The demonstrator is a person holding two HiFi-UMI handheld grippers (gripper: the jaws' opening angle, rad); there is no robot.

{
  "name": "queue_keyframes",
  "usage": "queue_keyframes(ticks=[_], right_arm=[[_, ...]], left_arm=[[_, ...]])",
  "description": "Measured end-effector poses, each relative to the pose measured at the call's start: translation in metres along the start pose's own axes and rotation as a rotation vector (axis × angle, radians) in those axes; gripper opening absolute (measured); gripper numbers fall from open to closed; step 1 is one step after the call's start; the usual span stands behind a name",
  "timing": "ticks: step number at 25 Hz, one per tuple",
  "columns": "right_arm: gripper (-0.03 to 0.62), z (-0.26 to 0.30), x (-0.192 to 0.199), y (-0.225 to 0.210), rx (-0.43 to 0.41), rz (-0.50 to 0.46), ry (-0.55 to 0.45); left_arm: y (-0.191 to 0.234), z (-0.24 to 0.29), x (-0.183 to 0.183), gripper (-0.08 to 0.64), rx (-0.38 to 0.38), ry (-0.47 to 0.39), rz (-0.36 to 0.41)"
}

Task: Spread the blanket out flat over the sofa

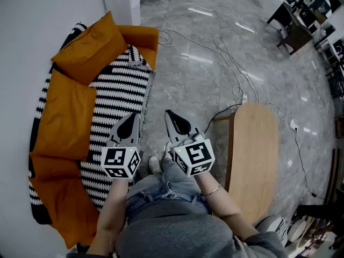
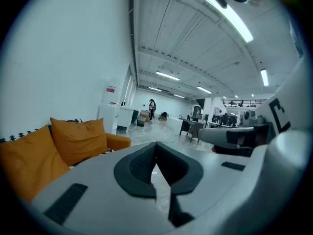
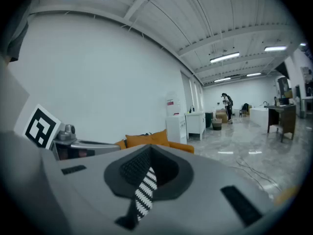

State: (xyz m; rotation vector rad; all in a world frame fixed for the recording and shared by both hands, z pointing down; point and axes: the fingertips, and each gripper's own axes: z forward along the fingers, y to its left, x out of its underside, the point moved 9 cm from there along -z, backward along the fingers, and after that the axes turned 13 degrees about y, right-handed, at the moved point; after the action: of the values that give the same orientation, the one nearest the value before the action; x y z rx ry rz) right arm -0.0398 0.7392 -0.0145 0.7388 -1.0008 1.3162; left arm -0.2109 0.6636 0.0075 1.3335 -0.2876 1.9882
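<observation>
now left gripper [image 1: 128,126] and right gripper [image 1: 178,124] hold jaws together; blanket [image 1: 115,98] covers sofa [image 1: 58,123].

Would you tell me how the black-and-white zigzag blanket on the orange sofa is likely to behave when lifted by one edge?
Probably floppy: the black-and-white zigzag blanket follows the seat and back of the orange sofa, bunching at its far end. Lifted by one edge, it would likely sag and trail rather than rise flat. Weight is hard to judge.
</observation>
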Motion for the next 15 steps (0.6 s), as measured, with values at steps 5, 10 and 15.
queue_keyframes(ticks=[5, 10, 15], right_arm=[[0.009, 0.009, 0.0, 0.002, -0.011, -0.002, -0.007], [0.009, 0.008, 0.001, -0.006, -0.017, 0.012, -0.066], [0.011, 0.013, 0.004, -0.014, 0.006, 0.035, -0.059]], left_arm=[[0.006, 0.0, -0.006, 0.017, -0.003, -0.034, -0.001], [0.006, 0.004, -0.005, 0.017, -0.004, -0.033, 0.0], [0.009, 0.007, -0.004, 0.017, 0.021, -0.03, -0.001]])
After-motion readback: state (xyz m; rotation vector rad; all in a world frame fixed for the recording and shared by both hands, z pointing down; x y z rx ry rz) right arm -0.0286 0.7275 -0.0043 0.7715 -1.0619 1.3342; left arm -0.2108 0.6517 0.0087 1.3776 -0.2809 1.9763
